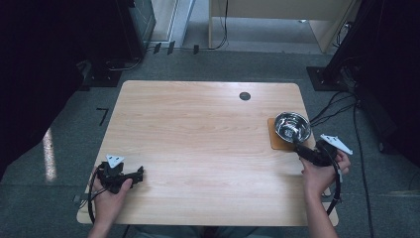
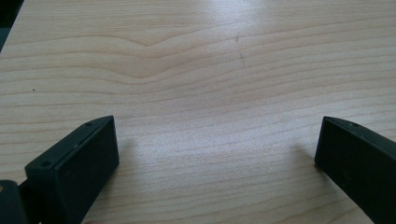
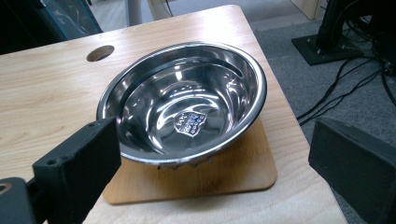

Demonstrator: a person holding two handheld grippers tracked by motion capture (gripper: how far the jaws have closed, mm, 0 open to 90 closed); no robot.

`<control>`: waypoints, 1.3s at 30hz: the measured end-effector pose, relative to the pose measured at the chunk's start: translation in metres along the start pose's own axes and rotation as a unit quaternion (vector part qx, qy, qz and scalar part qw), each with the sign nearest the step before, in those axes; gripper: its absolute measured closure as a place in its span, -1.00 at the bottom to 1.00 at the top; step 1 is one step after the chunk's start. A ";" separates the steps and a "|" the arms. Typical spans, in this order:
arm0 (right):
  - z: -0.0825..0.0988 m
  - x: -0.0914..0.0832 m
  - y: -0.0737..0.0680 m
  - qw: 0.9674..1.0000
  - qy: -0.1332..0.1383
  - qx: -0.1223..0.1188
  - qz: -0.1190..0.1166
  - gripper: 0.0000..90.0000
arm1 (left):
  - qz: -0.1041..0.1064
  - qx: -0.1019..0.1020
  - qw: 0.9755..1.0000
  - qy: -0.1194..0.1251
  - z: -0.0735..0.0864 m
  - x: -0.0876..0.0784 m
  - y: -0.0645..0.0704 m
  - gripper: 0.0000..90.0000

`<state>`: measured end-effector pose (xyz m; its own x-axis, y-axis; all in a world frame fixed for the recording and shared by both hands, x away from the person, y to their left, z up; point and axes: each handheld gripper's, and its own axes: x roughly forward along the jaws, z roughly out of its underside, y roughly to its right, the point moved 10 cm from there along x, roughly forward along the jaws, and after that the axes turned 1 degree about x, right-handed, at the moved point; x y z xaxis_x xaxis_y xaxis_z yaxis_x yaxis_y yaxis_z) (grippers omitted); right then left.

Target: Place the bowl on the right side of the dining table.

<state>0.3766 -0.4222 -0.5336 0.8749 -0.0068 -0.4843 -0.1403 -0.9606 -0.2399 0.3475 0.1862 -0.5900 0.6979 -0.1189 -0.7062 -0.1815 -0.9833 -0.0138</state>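
A steel bowl (image 1: 292, 126) sits on a thin wooden board (image 1: 278, 142) at the far right of the tabletop (image 1: 208, 148), close to the right edge. The board probably serves as a mat or a carrying base, since the bowl rests squarely on it and slightly overhangs its far side. The bowl is empty, with a small sticker at its bottom (image 3: 189, 124).

The right claw (image 1: 303, 148) is held just near of the bowl and aimed at it, which suggests the bowl or its board is the thing about to be grasped. In the right gripper view its jaws stand wide apart, one to either side of the bowl's near rim (image 3: 187, 161), and close on nothing. Whether the left-hand jaw touches the bowl's wall or merely stands just in front of it I cannot tell.

The left claw (image 1: 138, 173) rests low at the near left corner of the tabletop, well apart from the bowl, apparently parked out of the way. In the left gripper view its jaws are spread wide too, with bare wood (image 2: 201, 93) between them, holding nothing.
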 end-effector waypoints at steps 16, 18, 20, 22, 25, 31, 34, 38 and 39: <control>0.021 -0.019 -0.004 1.000 -0.004 -0.017 -0.005 -0.94 | 0.000 0.000 1.000 0.000 0.000 0.000 0.000 -1.00; 0.024 -0.022 -0.004 1.000 -0.006 -0.015 -0.008 -0.94 | 0.000 0.000 1.000 0.000 0.000 0.000 0.000 -1.00; 0.026 -0.025 -0.004 1.000 -0.006 -0.016 -0.009 -0.94 | 0.000 0.000 1.000 0.000 0.000 0.000 0.000 -1.00; 0.029 -0.028 -0.003 1.000 -0.006 -0.016 -0.009 -0.94 | 0.000 0.000 1.000 0.000 0.000 0.000 0.000 -1.00; 0.035 -0.031 -0.001 1.000 -0.008 -0.014 -0.008 -0.94 | 0.000 0.000 1.000 0.000 0.000 0.000 0.000 -1.00; 0.044 -0.039 0.004 1.000 -0.013 -0.014 -0.007 -0.94 | 0.000 0.000 1.000 0.000 0.000 0.000 0.000 -1.00; 0.048 -0.044 0.007 1.000 -0.015 -0.012 -0.006 -0.93 | 0.000 0.000 1.000 0.000 0.000 0.000 0.000 -1.00; 0.052 -0.051 0.012 1.000 -0.016 -0.013 -0.003 -0.92 | 0.000 0.000 1.000 0.000 0.000 0.000 0.000 -1.00; 0.053 -0.053 0.013 1.000 -0.016 -0.014 -0.003 -0.92 | 0.000 0.000 1.000 0.000 0.000 0.000 0.000 -1.00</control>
<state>0.3041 -0.4192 -0.5557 0.8605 0.0068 -0.5094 -0.1220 -0.9681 -0.2190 0.3475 0.1862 -0.5900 0.6979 -0.1188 -0.7063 -0.1817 -0.9833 -0.0141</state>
